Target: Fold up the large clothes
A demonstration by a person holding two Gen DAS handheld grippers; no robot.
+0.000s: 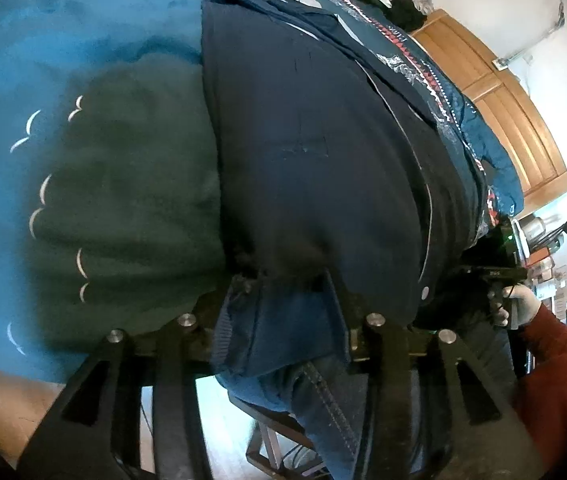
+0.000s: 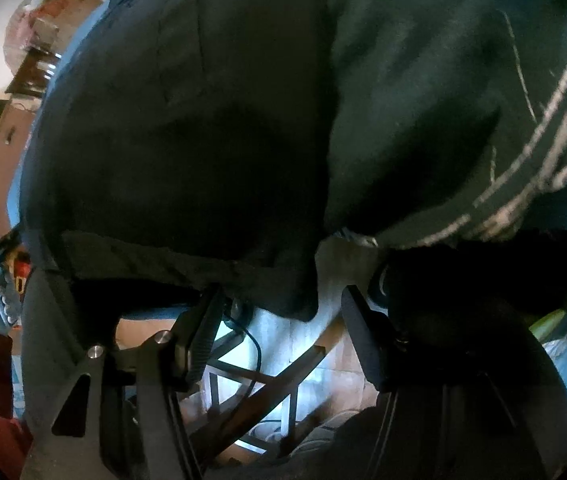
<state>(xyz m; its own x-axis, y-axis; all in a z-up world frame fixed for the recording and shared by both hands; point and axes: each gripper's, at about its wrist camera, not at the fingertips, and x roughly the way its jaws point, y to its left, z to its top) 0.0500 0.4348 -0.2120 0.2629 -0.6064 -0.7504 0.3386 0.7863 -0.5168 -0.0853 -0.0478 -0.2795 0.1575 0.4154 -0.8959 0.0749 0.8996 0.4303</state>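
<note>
**Jacket hem in the left tongs, right tongs free**

The step in hand seems to be the lifting of the lower edge of the jacket [image 1: 307, 152] for a fold. The jacket is dark navy and lies on a blue cover [image 1: 43, 40], with its hem hanging over the near edge of the surface.

The left gripper [image 1: 287, 312] sits at this hem. Cloth fills the gap between its fingers, and a ribbed band with a lighter blue lining hangs through it. I judge it closed on the jacket, but the pads themselves are covered by the cloth.

The right gripper [image 2: 275, 328] is below the edge of the same dark cloth [image 2: 187, 128]. Its fingers stand apart and nothing is between them; the floor and a metal frame [image 2: 251, 392] show through the gap.

The next move probably calls for the right tongs to take the hem at a second point, beside the left one, so both can carry the edge across together.

Much is hard to make out. The right view is very dark. A second cloth with pale stripes [image 2: 555, 120] lies on the right there; I cannot tell if it is another garment. In the left view a green shape [image 1: 123, 200] beside the jacket is blurred. The sleeves and collar are not clear.
</note>
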